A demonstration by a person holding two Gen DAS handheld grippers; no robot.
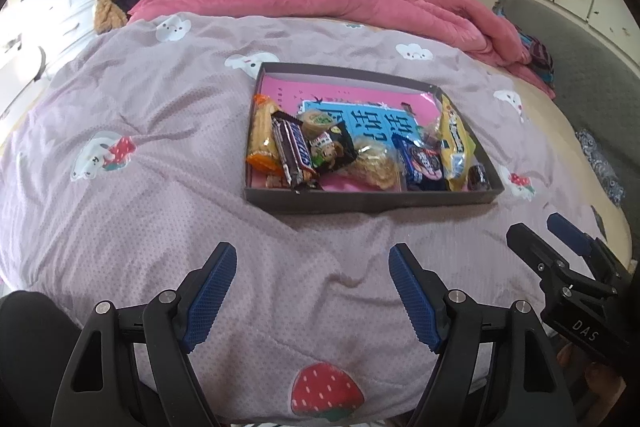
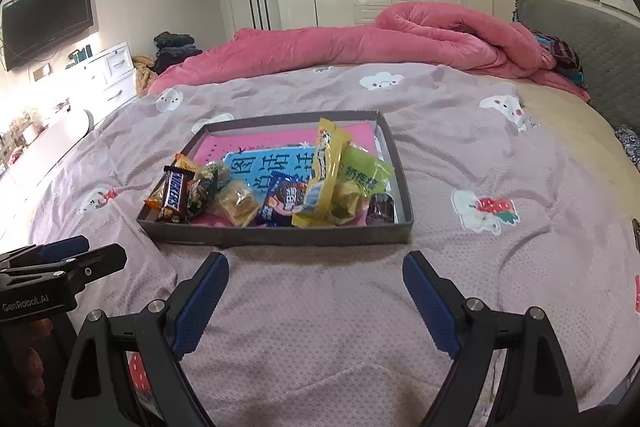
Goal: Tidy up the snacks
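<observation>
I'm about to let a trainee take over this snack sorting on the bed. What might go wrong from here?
1. The snacks crowd the near end of the tray; the Snickers bar lies on other packets, so the open left gripper may pinch two wrappers.
2. The yellow packet stands tilted against the others; lifting a neighbour could topple it.
3. The tray sits on a soft, wrinkled bedspread, so pressing down with the open right gripper might tip it.

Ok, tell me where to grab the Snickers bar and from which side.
Grip the Snickers bar across its narrow width near the raised near end, coming from above with the left gripper, probably. It leans on other snacks at the tray's left end, so that end sits clear.
</observation>
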